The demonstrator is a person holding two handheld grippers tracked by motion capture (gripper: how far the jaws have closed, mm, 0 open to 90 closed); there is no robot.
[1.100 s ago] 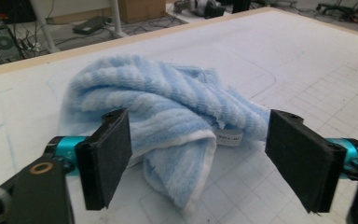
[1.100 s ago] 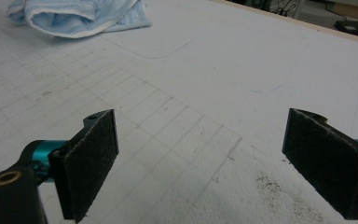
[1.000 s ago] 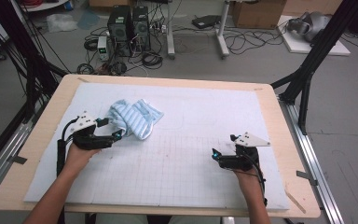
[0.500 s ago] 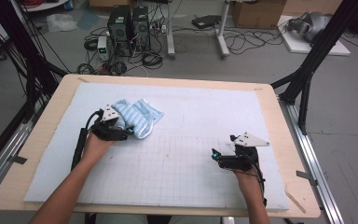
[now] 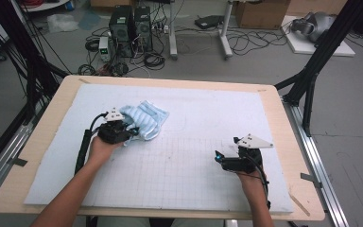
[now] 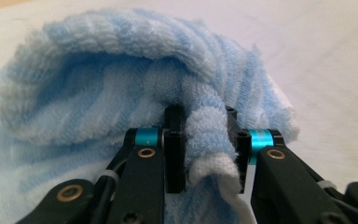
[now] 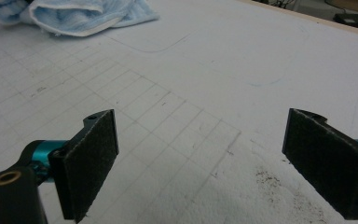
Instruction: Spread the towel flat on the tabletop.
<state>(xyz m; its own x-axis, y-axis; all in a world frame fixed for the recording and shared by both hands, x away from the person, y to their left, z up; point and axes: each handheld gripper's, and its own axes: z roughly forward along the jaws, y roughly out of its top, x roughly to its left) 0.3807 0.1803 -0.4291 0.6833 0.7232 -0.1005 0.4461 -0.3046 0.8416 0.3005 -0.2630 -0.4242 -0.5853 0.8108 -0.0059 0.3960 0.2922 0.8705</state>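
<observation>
A crumpled light-blue towel [image 5: 144, 120] lies on the white gridded mat [image 5: 198, 123], left of centre. My left gripper [image 5: 133, 134] is at the towel's near left edge. In the left gripper view its jaws are shut on a fold of the blue towel [image 6: 207, 135], with the left gripper [image 6: 205, 149] pinching the white-edged hem. My right gripper [image 5: 217, 156] rests low over the mat at the right, far from the towel. In the right gripper view the right gripper [image 7: 200, 163] stands wide open with bare mat between its pads, and the towel [image 7: 70, 14] lies far off at top left.
The mat covers a wooden table [image 5: 288, 142] with a bare rim. Beyond the far edge, computer towers [image 5: 132, 23], cables and table legs stand on the floor. Black frame posts [image 5: 312, 80] rise at both sides. Dark specks mark the mat [image 7: 265, 182] near the right gripper.
My left gripper has moved right and forward from the mat's left side to the towel and shut on its near fold. The right gripper has stayed in place.
</observation>
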